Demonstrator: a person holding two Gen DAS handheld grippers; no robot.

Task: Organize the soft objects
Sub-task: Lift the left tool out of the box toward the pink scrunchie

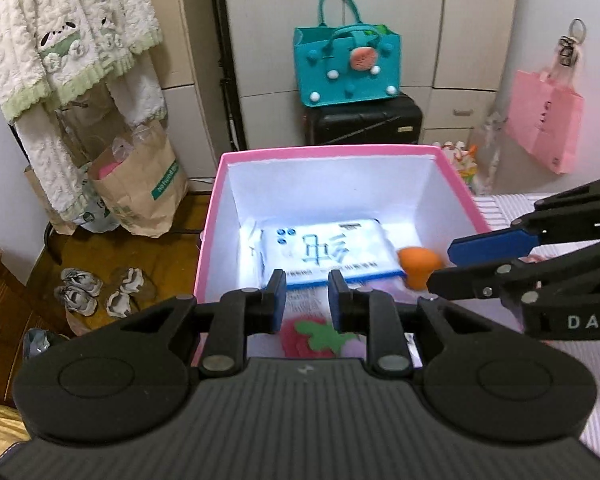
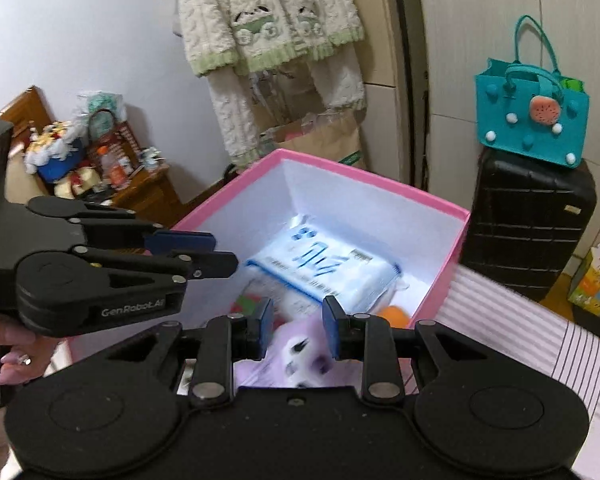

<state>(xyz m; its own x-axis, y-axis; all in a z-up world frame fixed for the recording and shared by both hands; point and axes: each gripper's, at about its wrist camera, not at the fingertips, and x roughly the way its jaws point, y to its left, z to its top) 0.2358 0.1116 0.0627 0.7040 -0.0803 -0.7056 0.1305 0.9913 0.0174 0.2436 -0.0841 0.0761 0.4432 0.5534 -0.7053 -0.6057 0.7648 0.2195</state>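
A pink box [image 1: 324, 151] with white walls stands open below both grippers. In it lie a white and blue tissue pack [image 1: 324, 252], an orange soft piece [image 1: 418, 264], a red strawberry plush [image 1: 304, 336] and a purple plush [image 2: 300, 352], which is blurred. My left gripper [image 1: 307, 300] hovers over the near rim, its jaws a narrow gap apart with nothing between them. My right gripper [image 2: 298, 320] hangs above the purple plush, also slightly open and empty. From the right wrist I see the box [image 2: 364, 178], the tissue pack [image 2: 324, 264] and the left gripper [image 2: 224, 252].
A teal bag [image 1: 346, 64] sits on a black suitcase [image 1: 366, 122] behind the box. A pink bag [image 1: 544, 120] hangs at the right. Paper bags [image 1: 140, 192] and shoes [image 1: 80, 292] are on the floor to the left. Striped bedding [image 2: 520, 340] lies beside the box. A hand [image 2: 16, 360] holds the left gripper.
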